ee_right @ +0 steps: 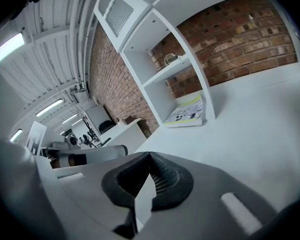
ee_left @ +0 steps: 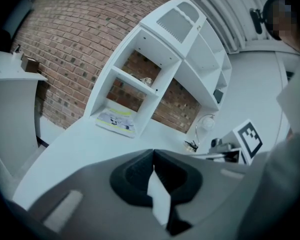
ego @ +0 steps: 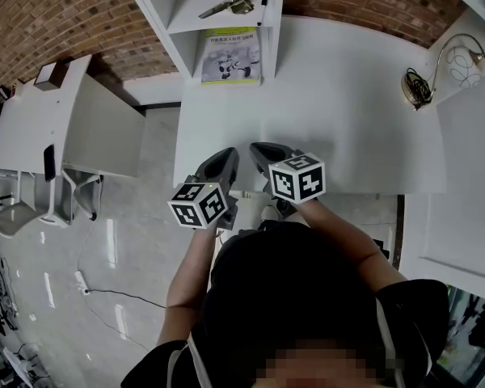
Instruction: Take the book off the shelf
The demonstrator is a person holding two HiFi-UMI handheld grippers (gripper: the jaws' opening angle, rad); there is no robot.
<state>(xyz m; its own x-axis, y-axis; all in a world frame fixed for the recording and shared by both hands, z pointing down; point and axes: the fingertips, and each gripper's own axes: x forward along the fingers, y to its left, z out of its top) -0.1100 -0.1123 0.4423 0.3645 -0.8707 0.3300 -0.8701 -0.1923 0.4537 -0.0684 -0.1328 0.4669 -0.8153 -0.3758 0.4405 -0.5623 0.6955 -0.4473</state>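
The book, white with a yellow-green band and a dark picture on its cover, lies flat in the bottom bay of the white shelf unit. It shows in the left gripper view and the right gripper view too. Both grippers hover side by side over the table's near edge, well short of the book. My left gripper is shut with nothing in it. My right gripper is shut and empty as well.
The shelf's upper board carries a metal tool. A white desk lamp and a bundle of cable stand at the table's far right. A second white desk lies left, with a brick wall behind.
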